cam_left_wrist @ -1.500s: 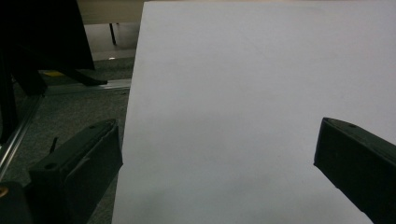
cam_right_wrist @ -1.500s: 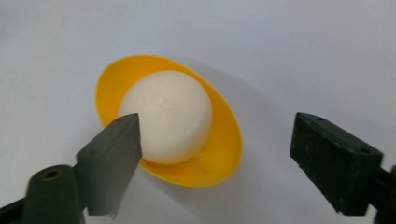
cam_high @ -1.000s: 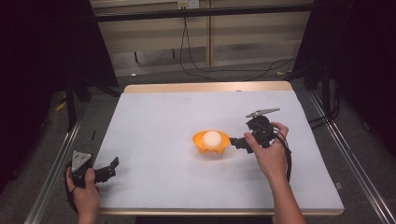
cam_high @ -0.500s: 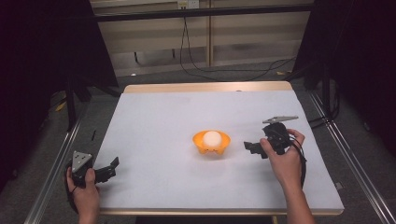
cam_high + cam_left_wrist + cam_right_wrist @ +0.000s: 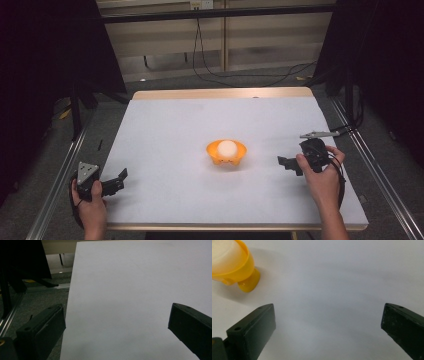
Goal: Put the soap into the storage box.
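Both sets of jaws spread wide, holding nothing. Right gripper (image 5: pixel 290 163) sits right of the orange bowl (image 5: pixel 226 154); a careless sweep could tip out its white ball (image 5: pixel 227 147).

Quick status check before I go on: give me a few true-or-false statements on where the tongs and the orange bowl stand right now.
1. The orange bowl holds a white ball. True.
2. The right tongs are clamped on the bowl. False: they are open, apart from it, to its right.
3. The left tongs are open near the table's front left corner. True.
4. The bowl lies tipped on its side. False: it stands upright on its feet.
5. The left tongs hold the ball. False: nothing sits between their jaws.
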Demonstrator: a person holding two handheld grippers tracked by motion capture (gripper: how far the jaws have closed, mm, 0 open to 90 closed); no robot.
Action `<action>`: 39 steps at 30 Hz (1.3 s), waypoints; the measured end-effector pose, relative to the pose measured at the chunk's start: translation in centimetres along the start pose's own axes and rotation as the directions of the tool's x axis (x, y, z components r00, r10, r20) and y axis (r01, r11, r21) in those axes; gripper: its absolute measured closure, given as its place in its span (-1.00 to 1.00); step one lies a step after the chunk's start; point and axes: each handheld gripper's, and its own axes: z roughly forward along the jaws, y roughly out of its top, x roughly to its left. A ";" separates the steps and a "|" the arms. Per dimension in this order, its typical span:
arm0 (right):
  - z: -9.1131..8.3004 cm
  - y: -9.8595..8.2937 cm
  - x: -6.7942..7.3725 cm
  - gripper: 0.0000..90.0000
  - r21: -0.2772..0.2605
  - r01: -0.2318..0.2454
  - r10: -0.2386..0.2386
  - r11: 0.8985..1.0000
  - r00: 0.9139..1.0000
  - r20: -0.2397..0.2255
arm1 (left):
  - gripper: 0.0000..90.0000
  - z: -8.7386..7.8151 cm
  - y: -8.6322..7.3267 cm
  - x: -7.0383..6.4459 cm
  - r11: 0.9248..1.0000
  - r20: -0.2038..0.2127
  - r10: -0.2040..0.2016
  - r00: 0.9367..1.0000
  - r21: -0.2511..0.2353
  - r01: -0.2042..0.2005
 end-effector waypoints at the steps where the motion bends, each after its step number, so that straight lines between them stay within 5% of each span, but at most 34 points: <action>1: -0.1 -0.3 -0.3 -1.00 -0.004 -0.005 0.005 1.000 1.000 0.002 | -0.98 0.0 0.0 0.0 1.000 0.002 0.002 1.000 0.001 -0.002; 24: -2.5 -4.7 -4.2 -1.00 -0.052 -0.064 0.066 0.997 0.997 0.047 | -0.98 0.0 0.0 0.0 1.000 -0.002 0.003 1.000 -0.004 -0.003; 39: -4.7 -8.8 -7.4 -1.00 -0.106 -0.140 0.149 0.985 0.985 0.084 | -0.98 0.0 0.0 0.0 1.000 -0.002 0.000 1.000 -0.002 0.000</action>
